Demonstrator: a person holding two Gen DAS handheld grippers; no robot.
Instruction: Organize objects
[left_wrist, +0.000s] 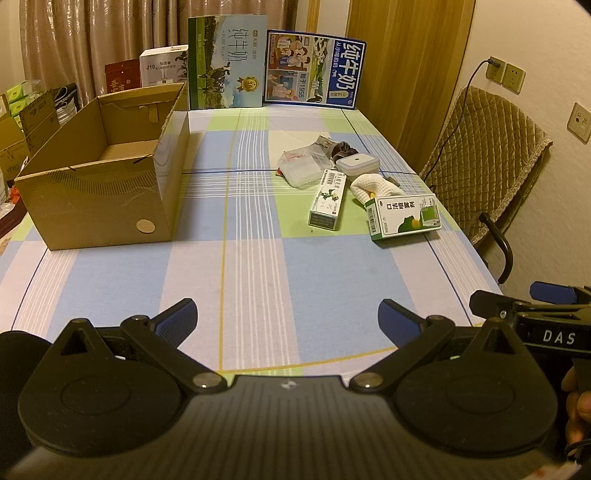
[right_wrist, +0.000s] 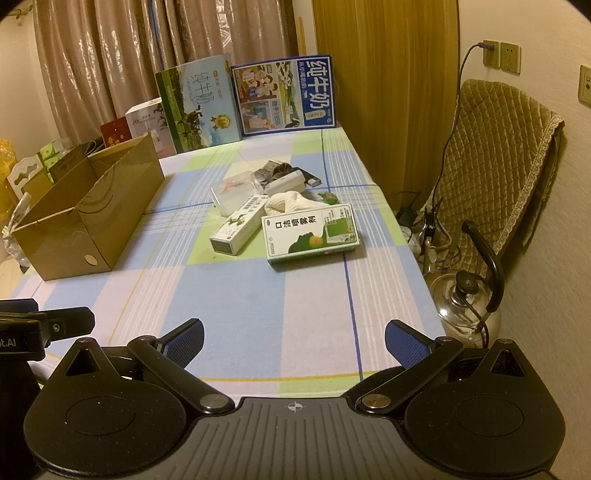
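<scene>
The jaws of the left gripper (left_wrist: 287, 317) stand fully apart and hold nothing; only the checked cloth of the surface (left_wrist: 258, 266) shows between them. The right gripper (right_wrist: 294, 339) is the same: jaws wide, nothing inside. Both hang over the near edge of the surface and point down and forward, side by side, so that each one shows at the edge of the other's view.

Further out, on the left, an open carton (left_wrist: 99, 173) stands on the surface, and as far as its inside shows, it is empty. To the right of the middle lies a small heap of things, well apart from the carton. Nearest is a flat green box (right_wrist: 311, 233). Just beside it on the left lies a slim box (right_wrist: 240, 229), and behind them a white cloth (right_wrist: 288, 201). Further back are a clear tub (left_wrist: 303, 168), a white lidded box (left_wrist: 358, 164) and some dark items which I cannot name, because they are small and partly hidden. At the far edge two milk cartons (left_wrist: 227, 62) stand upright.

I judge that the task is at its very start: nothing is picked and the hands are only in ready position. The next move probably calls for reaching forward with the right gripper to the green box, which is the closest and lies free, with the jaws placed across its narrow side before closing. Then it must be carried left to the carton.
</scene>
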